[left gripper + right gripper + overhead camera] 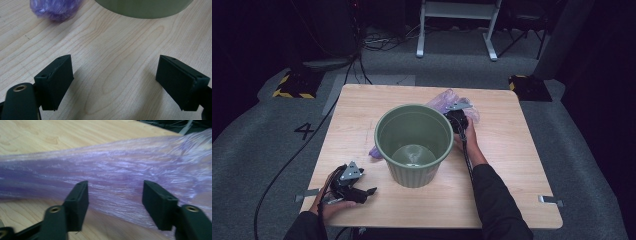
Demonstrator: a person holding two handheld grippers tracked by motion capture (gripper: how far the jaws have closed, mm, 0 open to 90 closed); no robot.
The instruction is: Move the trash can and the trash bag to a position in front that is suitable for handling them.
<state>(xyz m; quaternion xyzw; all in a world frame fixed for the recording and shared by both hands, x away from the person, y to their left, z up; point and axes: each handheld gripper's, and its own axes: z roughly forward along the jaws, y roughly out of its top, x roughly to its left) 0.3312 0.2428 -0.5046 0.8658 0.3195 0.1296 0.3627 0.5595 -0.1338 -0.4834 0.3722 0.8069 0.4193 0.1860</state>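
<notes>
Grippers, two, both gaping: right gripper (115, 203) over one purple bag (120, 170); left gripper (115, 85) beside one green bin (413, 145).

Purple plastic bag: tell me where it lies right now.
In the high view the purple plastic bag lies on the wooden table behind the green bin, one end showing at the bin's left; the right gripper reaches toward it.

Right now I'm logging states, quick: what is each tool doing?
Left tool: open, holding nothing, above bare table.
Right tool: open, over the purple plastic bag, not gripping.
</notes>
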